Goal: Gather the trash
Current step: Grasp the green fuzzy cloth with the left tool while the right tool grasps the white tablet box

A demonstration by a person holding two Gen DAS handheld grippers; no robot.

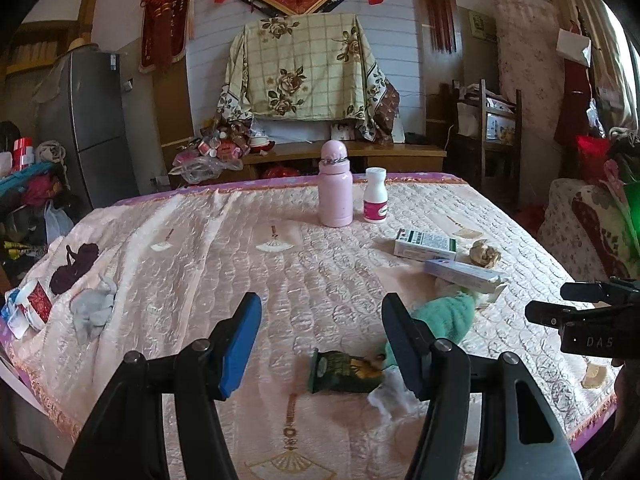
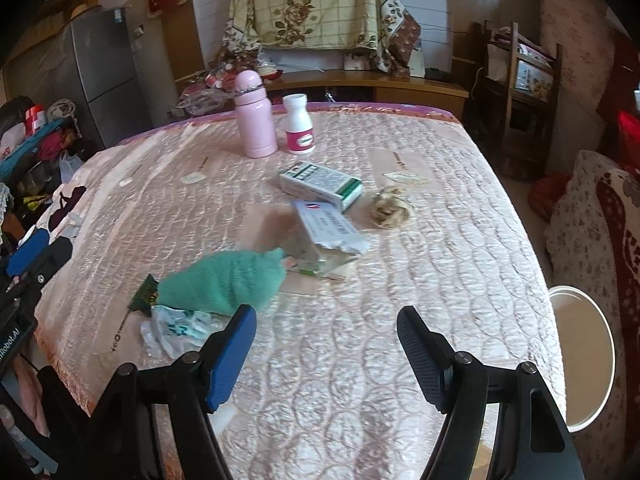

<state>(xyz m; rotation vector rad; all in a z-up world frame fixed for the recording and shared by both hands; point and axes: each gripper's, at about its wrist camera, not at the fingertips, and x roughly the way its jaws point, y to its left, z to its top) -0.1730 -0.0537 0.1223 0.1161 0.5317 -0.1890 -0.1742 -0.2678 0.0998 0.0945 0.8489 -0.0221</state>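
Both claws, left claw point(image 1: 320, 344) and right claw point(image 2: 326, 354), apart and empty above the quilted bedcover point(image 1: 240, 248).

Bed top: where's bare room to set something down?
Free: the middle stretch between the grey cloth and the pink flask; also the near right corner beside the white bin. Crowded: around the green towel, boxes and crumpled paper.

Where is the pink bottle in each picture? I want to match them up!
Left wrist view: the pink bottle stands upright at the far middle of the bed, just right of centre.
Right wrist view: the pink bottle stands upright at the far edge of the bed, left of centre.
Shared landmark: the white pill bottle stands right beside it, on its right, in both.
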